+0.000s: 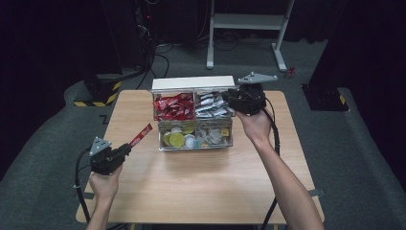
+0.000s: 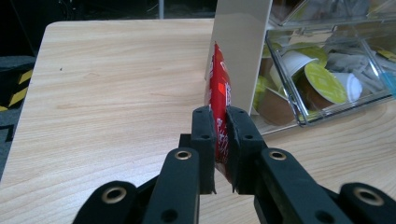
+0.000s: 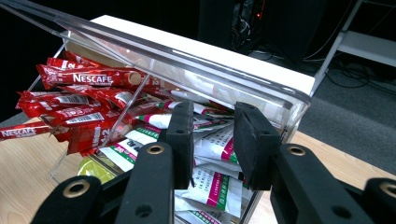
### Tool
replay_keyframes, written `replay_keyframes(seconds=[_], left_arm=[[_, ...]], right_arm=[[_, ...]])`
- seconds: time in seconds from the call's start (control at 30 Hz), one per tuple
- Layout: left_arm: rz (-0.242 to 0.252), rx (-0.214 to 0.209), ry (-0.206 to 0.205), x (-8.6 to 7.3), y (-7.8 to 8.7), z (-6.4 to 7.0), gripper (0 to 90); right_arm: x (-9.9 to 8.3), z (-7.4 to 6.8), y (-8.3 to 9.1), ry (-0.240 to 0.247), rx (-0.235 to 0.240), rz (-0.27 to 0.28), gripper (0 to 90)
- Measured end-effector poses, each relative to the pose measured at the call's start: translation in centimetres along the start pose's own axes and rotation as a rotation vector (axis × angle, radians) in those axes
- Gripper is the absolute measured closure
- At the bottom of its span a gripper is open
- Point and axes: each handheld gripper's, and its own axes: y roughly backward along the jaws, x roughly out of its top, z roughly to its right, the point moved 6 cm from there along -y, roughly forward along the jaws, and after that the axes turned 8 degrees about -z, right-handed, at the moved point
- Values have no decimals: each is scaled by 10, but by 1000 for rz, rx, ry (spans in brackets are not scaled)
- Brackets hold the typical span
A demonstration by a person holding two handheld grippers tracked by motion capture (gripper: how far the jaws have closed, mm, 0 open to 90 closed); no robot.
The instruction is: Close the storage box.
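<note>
Clearly left gripper [image 2: 220, 140] fingers pinch the red sachet [image 2: 219, 98] above table [image 2: 107, 84].

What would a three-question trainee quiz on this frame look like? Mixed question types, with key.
1. True or false: the left gripper is shut on a red coffee stick sachet.
2. Which compartment of the clear plastic four-compartment organiser box holds the red sachets? A far left, B near right.
3. Fill in: the right gripper has its jaws ____ over the white sachets.

Key: 1 true; 2 A; 3 open.
</note>
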Motion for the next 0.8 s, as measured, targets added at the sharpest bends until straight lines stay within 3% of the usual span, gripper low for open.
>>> replay_keyframes(seconds=[0.6,0.8], left_arm=[[-43,21,15,-12,-26,-2,823],[-66,33,0,-17,-35,1,822]], right_arm=[[0,0,1,-1,3,2,686],[0,0,1,-5,3,2,686]])
